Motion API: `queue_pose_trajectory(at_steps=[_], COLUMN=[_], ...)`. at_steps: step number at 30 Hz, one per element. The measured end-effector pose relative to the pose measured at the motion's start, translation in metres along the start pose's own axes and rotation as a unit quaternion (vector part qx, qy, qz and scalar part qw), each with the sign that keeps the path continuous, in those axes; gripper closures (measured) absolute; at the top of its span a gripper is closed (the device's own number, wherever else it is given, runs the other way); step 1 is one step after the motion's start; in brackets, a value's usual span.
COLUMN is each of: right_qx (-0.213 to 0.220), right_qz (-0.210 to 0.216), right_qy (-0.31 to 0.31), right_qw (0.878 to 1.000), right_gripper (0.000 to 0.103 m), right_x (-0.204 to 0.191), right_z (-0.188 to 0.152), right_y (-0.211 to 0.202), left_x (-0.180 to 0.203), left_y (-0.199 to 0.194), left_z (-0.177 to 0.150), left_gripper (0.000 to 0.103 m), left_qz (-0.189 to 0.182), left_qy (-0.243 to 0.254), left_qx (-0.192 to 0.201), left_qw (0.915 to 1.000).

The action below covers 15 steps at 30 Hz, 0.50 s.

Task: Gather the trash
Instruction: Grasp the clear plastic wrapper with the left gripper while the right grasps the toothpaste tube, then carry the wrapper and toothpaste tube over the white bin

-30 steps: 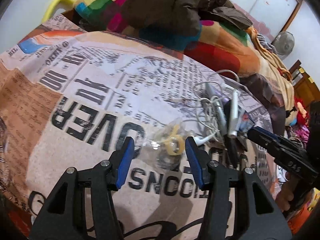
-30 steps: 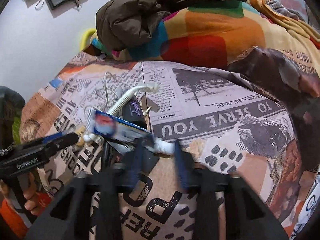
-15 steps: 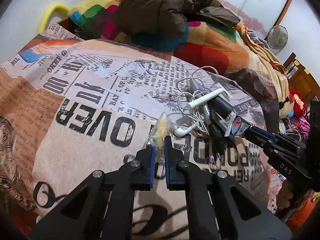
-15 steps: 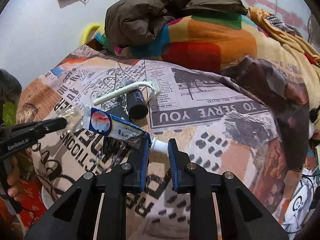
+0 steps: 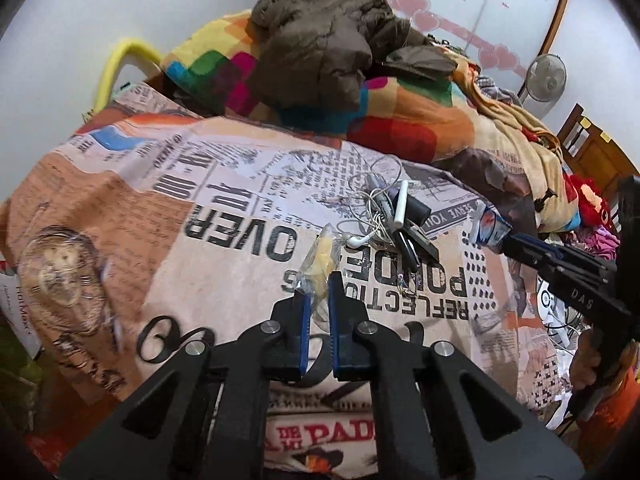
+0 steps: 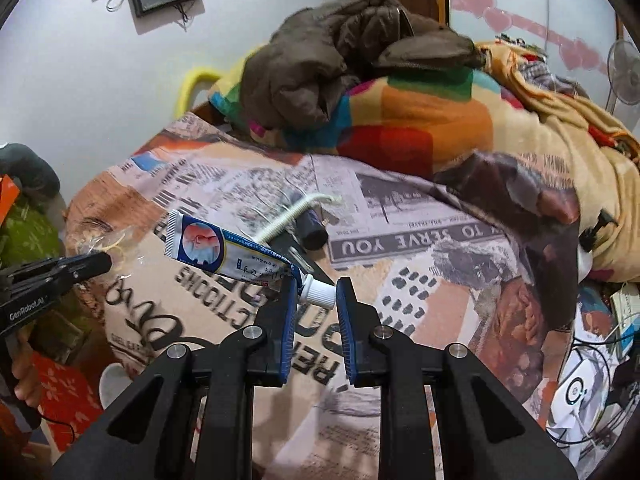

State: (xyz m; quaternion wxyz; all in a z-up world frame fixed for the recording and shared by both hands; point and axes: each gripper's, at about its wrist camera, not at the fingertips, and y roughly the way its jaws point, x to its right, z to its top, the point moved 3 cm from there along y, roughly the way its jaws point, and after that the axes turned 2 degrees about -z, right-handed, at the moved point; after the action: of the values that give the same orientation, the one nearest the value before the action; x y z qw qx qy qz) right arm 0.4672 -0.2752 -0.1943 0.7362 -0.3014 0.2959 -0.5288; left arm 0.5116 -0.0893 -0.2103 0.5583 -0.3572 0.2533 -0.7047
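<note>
- Left wrist view: the left gripper [image 5: 318, 296] is closed on a clear plastic wrapper [image 5: 320, 258] with something yellow inside; the film is pinched low between the blue pads, so most of it stands up just ahead of the tips, lifted off the newspaper-print bedspread [image 5: 200, 272]; a low pinch on crumpled film likely keeps it from sliding out.
- Ahead and to the right of this claw lies a tangle of white earphone cable [image 5: 370, 216] with a white razor [image 5: 401, 204] and dark small items, touching one another on the bedspread; I would judge some of these as not trash, so they stay put for now.
- Far right of the claw, the right gripper [image 5: 508, 240] shows side-on, with the toothpaste tube [image 5: 490, 226] poking from its tip.
- Right wrist view: the right gripper [image 6: 316, 300] holds the toothpaste tube [image 6: 228, 250] at its white cap end; the jaws are nearly closed around the cap, though whether the right pad touches it I cannot tell; the flattened tube juts up and left of the claw, clear of the bed, since the stiff cap gives firmer purchase than the flat body.
- Left of this claw, the left gripper [image 6: 100, 262] carries the wrapper [image 6: 108, 242] at its tip.
- No bin appears in either view; both pieces seem ready for carrying to one.
</note>
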Motion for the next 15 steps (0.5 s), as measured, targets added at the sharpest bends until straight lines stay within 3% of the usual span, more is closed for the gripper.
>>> queue_pose_trajectory(at_steps=[15], right_qx=[0.048], right_qz=[0.026], right_qy=[-0.043], right_qw=[0.998], right_gripper=[0.085], right_x=[-0.085], right_z=[0.016], right_y=[-0.068], left_x=[-0.028], left_y=[-0.134], left_z=[-0.017], left_gripper=[0.096], left_qz=[0.031], left_qy=[0.001], left_qx=[0.090], left_qw=[0.9955])
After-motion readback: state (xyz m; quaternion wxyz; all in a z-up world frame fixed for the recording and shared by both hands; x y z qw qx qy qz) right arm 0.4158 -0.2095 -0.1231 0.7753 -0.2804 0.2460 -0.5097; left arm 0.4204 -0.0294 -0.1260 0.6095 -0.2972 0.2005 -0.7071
